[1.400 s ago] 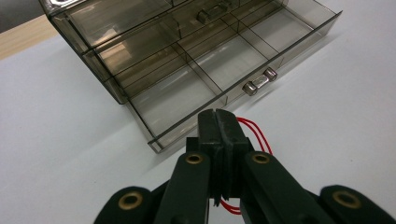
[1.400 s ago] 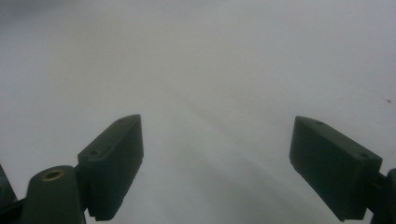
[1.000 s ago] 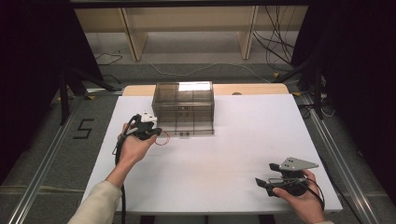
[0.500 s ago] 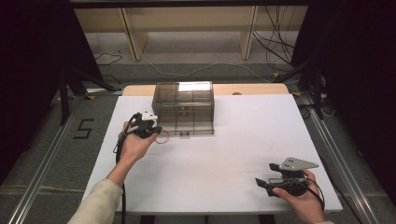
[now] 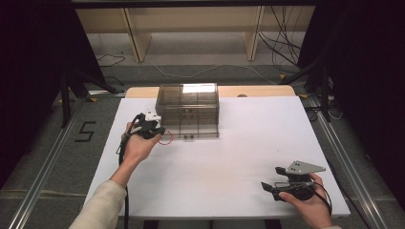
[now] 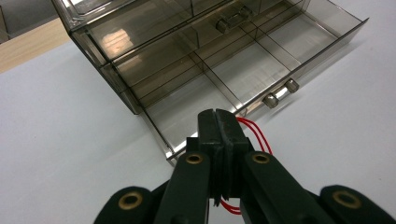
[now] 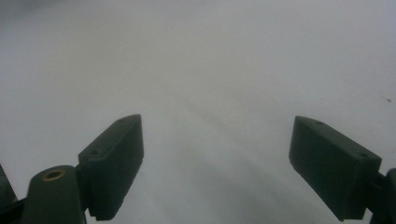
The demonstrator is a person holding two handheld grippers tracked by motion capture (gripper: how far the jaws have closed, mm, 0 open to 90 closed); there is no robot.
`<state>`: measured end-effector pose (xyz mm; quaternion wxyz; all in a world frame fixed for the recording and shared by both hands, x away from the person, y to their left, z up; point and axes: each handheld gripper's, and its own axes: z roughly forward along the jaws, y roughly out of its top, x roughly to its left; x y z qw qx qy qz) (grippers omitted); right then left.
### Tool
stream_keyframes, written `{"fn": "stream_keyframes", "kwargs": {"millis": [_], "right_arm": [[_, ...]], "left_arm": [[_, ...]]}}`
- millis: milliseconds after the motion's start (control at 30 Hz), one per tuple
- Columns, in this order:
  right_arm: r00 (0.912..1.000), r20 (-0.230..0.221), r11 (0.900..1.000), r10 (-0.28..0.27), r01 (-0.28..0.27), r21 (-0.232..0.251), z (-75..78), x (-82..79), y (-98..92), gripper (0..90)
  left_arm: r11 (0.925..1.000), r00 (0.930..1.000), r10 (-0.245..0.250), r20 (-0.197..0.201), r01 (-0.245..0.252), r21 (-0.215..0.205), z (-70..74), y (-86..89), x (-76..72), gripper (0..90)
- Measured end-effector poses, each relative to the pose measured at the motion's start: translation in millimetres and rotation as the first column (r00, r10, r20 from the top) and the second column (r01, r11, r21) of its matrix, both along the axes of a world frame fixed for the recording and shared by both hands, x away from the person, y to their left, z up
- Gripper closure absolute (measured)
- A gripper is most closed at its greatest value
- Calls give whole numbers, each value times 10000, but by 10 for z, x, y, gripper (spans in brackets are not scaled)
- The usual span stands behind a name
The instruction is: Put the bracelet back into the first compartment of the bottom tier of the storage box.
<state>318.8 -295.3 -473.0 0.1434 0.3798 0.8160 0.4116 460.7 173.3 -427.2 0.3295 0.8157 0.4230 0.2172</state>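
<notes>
Pretty dim room overall, but the white table (image 5: 224, 157) is lit evenly from above, with black curtains swallowing both sides of the high view. The smoky box (image 5: 187, 109) catches a bright glare patch on its lid (same glare shows as pale streaks in the left gripper view). Shadows are soft and faint. The high view is a bit grainy. The right gripper view looks hazy, its table washed-out grey, darker toward the corners.

Black two-jaw left gripper (image 6: 219, 126) with brass-coloured pivot screws and flat matte pads. Right gripper (image 5: 272, 187) black too, topped by a grey three-cornered plate (image 5: 303, 167). Black cable (image 5: 125, 210) trailing beside a cream sleeve (image 5: 98, 210).
</notes>
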Motion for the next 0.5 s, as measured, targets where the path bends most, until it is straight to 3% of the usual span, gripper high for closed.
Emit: {"fn": "stream_keyframes", "kwargs": {"millis": [500], "right_arm": [[10000,-16,10000,-19,19,-1,-1,0,-1,184]], "left_arm": [[9999,9999,110,-58,-111,-62,0,2,89,897]]}}
